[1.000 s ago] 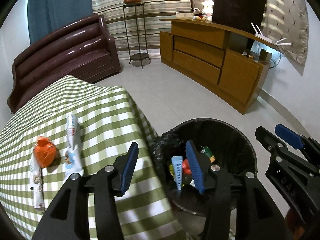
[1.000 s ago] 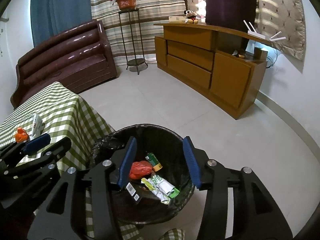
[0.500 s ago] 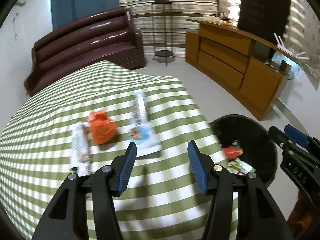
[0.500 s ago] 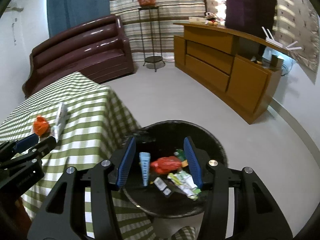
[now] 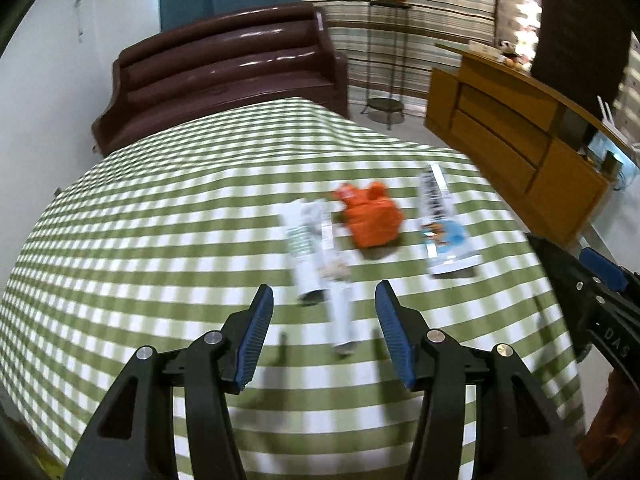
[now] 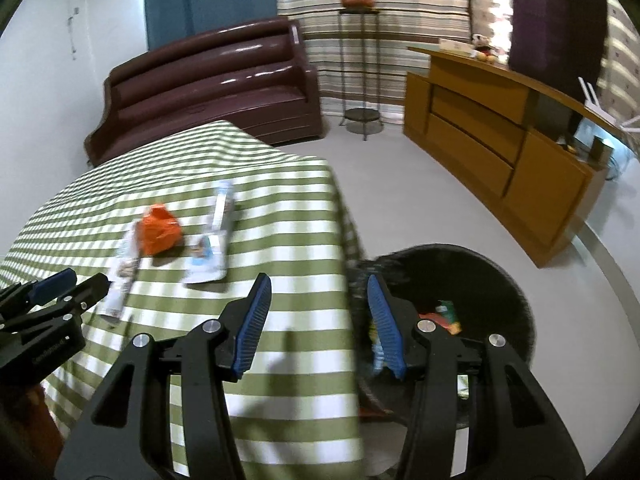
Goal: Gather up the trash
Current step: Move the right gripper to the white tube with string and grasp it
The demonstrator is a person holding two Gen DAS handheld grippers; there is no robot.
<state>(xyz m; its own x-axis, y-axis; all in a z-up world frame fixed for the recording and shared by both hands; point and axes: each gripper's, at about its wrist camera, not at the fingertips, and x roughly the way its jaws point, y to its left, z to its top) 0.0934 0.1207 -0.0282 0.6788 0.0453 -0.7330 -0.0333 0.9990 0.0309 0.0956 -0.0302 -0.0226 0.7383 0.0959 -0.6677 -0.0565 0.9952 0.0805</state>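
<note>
I have swung both grippers away from the black bin (image 6: 472, 280) and back over the worktop (image 5: 160, 220) with its green checked cloth, which I read as one drop-off finished and the next pickup beginning. A second ago the left wrist view looked straight down into the bin, with the trash off at the left edge; now the bin is gone from that view and three pieces lie ahead of the left gripper (image 5: 324, 332): a white wrapper (image 5: 316, 252) directly beyond the gap between its jaws, an orange crumpled bag (image 5: 372, 216) just right of that wrapper and touching it, and a white-and-blue packet (image 5: 444, 228) further right again. The left gripper stands open with nothing between its pads, the cloth showing clear through the gap. The right gripper (image 6: 316, 320) is open and empty too; it has come less far, so the worktop's edge runs between its jaws and the bin, with earlier trash in it (colours only, too blurred to name), sits just right of that edge. Three pieces remain, and the white wrapper looks the likeliest next grasp for the left.
</note>
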